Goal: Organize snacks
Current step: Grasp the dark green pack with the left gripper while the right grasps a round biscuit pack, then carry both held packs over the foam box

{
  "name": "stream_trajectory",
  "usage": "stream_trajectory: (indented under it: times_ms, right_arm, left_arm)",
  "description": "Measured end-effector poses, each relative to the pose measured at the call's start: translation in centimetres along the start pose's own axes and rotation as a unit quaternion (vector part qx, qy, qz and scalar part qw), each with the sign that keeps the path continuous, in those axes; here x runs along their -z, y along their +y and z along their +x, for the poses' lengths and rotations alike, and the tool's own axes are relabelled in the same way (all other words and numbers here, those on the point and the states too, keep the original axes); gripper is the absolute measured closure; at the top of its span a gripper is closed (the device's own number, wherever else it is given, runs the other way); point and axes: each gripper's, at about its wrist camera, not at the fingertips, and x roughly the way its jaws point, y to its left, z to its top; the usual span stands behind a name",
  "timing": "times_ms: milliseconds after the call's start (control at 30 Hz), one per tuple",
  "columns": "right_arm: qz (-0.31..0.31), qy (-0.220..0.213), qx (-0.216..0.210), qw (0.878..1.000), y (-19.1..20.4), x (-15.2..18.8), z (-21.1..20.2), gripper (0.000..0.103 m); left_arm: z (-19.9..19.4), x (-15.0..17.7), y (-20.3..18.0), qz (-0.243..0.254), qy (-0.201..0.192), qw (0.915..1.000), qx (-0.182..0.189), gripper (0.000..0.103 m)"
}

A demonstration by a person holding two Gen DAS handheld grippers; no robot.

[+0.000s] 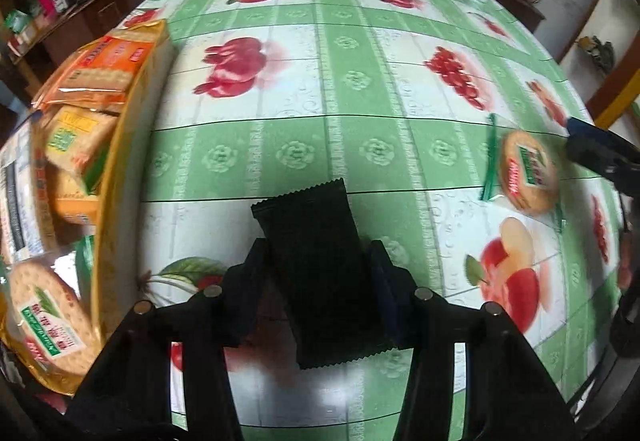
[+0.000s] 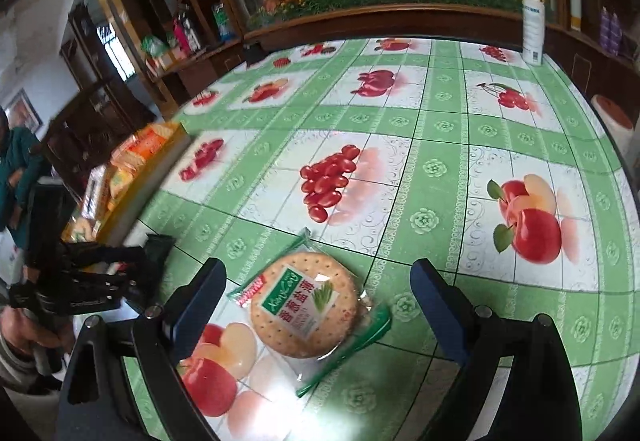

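A black snack packet (image 1: 316,261) lies lengthwise on the fruit-print tablecloth, and my left gripper (image 1: 318,247) is shut on it, one pad pressing each long side. From the right wrist view the left gripper (image 2: 132,265) shows at the left with the dark packet (image 2: 158,245) in its tips. A round cracker in a clear green-edged wrapper (image 2: 308,305) lies flat between the wide-apart fingers of my right gripper (image 2: 320,267), which is open and touches nothing. The same cracker (image 1: 528,169) and the right gripper (image 1: 600,153) appear at the right of the left wrist view.
A yellow box (image 1: 116,169) holding several cracker packs stands at the table's left edge, also seen as the yellow box (image 2: 152,165). A white spray bottle (image 2: 534,21) stands at the far right edge. A person's hand (image 2: 24,333) holds the left tool. Cabinets line the back.
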Motion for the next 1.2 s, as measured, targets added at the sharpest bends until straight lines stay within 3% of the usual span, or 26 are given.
stream_trajectory:
  times_ms: [133,267,400,533,633,700,800,900,1033,1200]
  right_arm:
    - [-0.006,0.022,0.02,1.0,0.0,-0.2,1.0,0.002]
    - [0.065,0.043,0.042,0.996,-0.5,0.5,1.7,0.001]
    - [0.168,0.042,0.05,0.984,-1.0,2.2,1.8,0.001]
    - [0.21,0.04,0.066,0.975,0.2,2.3,2.2,0.001]
    - [0.183,0.052,0.11,0.975,2.1,1.6,3.8,0.001]
    - [0.143,0.062,0.17,0.973,3.3,1.0,5.4,0.0]
    - [0.098,0.072,0.203,0.972,4.3,0.6,7.0,0.0]
    - [0.067,0.053,0.182,0.98,4.4,1.3,6.7,0.001]
    - [0.054,0.046,0.175,0.982,3.5,1.9,5.8,0.014]
    - [0.051,0.04,0.155,0.986,3.2,2.1,4.7,0.018]
  left_arm:
    - [0.0,0.2,-0.2,0.007,-0.017,0.9998,0.003,0.052]
    - [-0.1,-0.9,-0.6,0.009,-0.026,0.9996,0.007,0.052]
    - [-0.3,-1.0,-0.6,0.013,-0.03,0.9992,0.025,0.052]
    - [0.2,-1.3,-1.1,0.021,-0.032,0.9986,0.036,0.052]
    - [0.1,-1.4,-1.0,0.023,-0.033,0.9982,0.044,0.053]
    - [0.0,-1.5,-0.8,0.02,-0.037,0.9982,0.042,0.053]
    - [0.1,-1.4,-0.4,0.014,-0.036,0.9983,0.044,0.053]
    - [0.0,-1.3,0.0,0.011,-0.038,0.9984,0.041,0.053]
    - [0.0,-1.2,-0.1,0.015,-0.04,0.9985,0.035,0.053]
    - [-0.2,-1.3,-0.2,0.017,-0.044,0.9983,0.034,0.053]
